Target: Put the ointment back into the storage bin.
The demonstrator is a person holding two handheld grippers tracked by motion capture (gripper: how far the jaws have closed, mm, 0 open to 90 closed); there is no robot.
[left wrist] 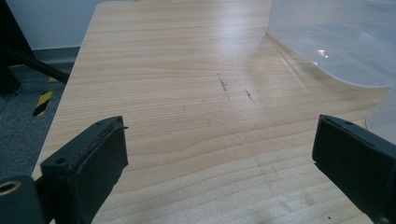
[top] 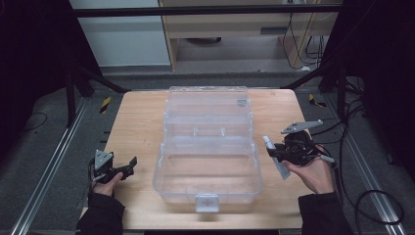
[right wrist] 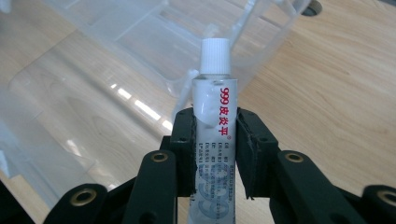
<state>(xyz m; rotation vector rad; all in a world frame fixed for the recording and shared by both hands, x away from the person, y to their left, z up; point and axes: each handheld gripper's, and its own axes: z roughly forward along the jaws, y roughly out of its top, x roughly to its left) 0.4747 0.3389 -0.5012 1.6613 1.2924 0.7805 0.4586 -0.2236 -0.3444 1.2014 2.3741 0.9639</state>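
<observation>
The right gripper (top: 270,152) is clamped on a white ointment tube (top: 275,159), both pads pressed against the tube's flat sides about midway along it, so the capped end sticks out past the jaws and the tail runs back between them toward the hand. In the right gripper view the tube (right wrist: 215,135) points its white ribbed cap straight ahead at the clear plastic box (right wrist: 140,60), and the high view puts the tube just beside the right wall of the box (top: 257,166), off the wooden table (top: 132,127) and above it. That is the relation the next move likely turns on: the open near compartment lies to the left of the tube, and the tube's long axis runs near to far with a slant, roughly along that right wall rather than across it. The right hand is plainly the nearer one for carrying it over the rim. The left gripper (top: 128,166) rests at the near left of the table, well apart from the box, its jaws spread wide with nothing but bare wood between them in the left gripper view
</observation>
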